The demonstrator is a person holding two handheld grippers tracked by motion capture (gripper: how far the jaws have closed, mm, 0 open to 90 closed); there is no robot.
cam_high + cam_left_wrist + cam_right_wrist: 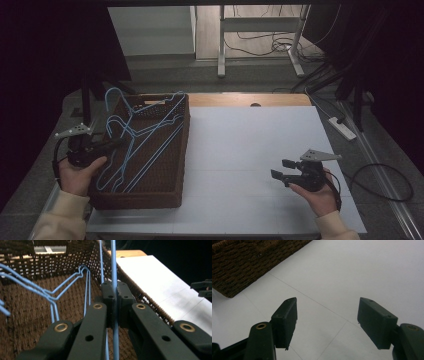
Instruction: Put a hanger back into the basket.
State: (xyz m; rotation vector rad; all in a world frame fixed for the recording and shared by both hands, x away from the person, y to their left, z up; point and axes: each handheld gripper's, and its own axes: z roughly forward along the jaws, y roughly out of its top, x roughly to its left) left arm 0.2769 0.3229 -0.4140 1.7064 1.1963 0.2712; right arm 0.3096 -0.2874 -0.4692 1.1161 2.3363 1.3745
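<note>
Several light blue wire hangers [142,137] lie in and lean out of a brown woven basket [172,192] at the table's left. My left gripper [117,144] reaches over the basket's left wall, shut on one blue hanger wire [114,270], which runs straight up between its pads. More hangers [53,293] rest on the basket floor. My right gripper [280,169] hovers over the white table [250,140] at the right, open, nothing between its fingers [287,320]; its tips point left toward the basket.
A basket corner [234,277] sits ahead and left of the right gripper. A wooden strip [250,100] edges the table's far side. A power strip [342,127] and cables [385,180] lie on the floor at the right. Desk legs [221,50] stand beyond.
</note>
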